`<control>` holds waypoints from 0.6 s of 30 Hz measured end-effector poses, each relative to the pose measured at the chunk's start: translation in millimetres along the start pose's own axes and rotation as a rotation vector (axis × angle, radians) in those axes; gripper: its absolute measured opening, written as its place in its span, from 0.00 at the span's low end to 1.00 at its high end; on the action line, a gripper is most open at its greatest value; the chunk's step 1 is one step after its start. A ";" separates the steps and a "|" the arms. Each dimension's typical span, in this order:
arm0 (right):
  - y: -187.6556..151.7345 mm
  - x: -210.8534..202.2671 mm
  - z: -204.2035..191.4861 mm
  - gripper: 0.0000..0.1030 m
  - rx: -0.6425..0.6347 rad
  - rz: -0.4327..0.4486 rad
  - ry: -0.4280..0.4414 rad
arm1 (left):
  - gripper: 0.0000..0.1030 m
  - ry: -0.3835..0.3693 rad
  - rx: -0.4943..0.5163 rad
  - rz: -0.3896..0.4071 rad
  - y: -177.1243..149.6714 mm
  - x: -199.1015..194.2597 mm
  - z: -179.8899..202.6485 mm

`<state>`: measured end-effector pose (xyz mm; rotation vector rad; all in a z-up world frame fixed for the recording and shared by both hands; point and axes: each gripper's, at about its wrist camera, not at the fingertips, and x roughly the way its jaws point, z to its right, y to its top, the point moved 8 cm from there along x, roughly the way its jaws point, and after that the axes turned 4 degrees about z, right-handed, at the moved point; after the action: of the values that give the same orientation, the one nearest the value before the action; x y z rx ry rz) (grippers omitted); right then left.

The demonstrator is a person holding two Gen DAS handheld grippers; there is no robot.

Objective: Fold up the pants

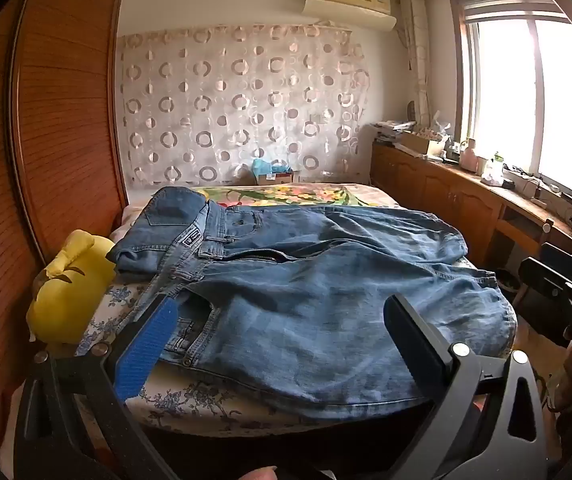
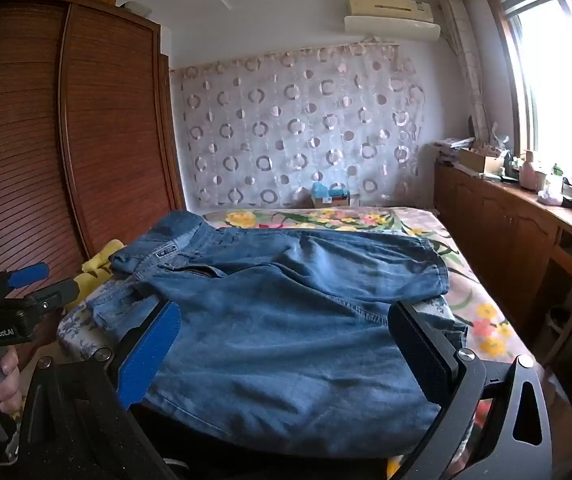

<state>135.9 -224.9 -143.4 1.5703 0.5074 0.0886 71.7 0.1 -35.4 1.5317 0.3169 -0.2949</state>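
Nearest, the left gripper [image 1: 281, 332] and right gripper [image 2: 286, 344] both hover with fingers spread wide and nothing between them, just above the bed's [image 2: 482, 320] near edge. Beyond them blue jeans [image 1: 306, 280] lie across it, waistband toward its left edge beside a yellow cushion [image 1: 69, 284].

This is a bedroom in a home. A big bed [image 1: 310, 194] with a flowery sheet fills the middle. A tall wooden wardrobe [image 1: 61, 120] stands beside it. A curtain with rings [image 2: 302, 132] hangs behind, an air conditioner [image 2: 392, 16] sits up high, and a bright window [image 1: 534, 96] tops low wooden cupboards [image 1: 442, 192].
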 end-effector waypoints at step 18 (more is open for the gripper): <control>-2.2 -1.8 1.2 1.00 0.004 -0.008 0.003 | 1.00 0.000 -0.001 0.000 0.0 0.1 -0.1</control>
<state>134.2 -226.8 -145.1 1.5727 0.5158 0.0838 71.7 0.2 -35.4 1.5310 0.3169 -0.2944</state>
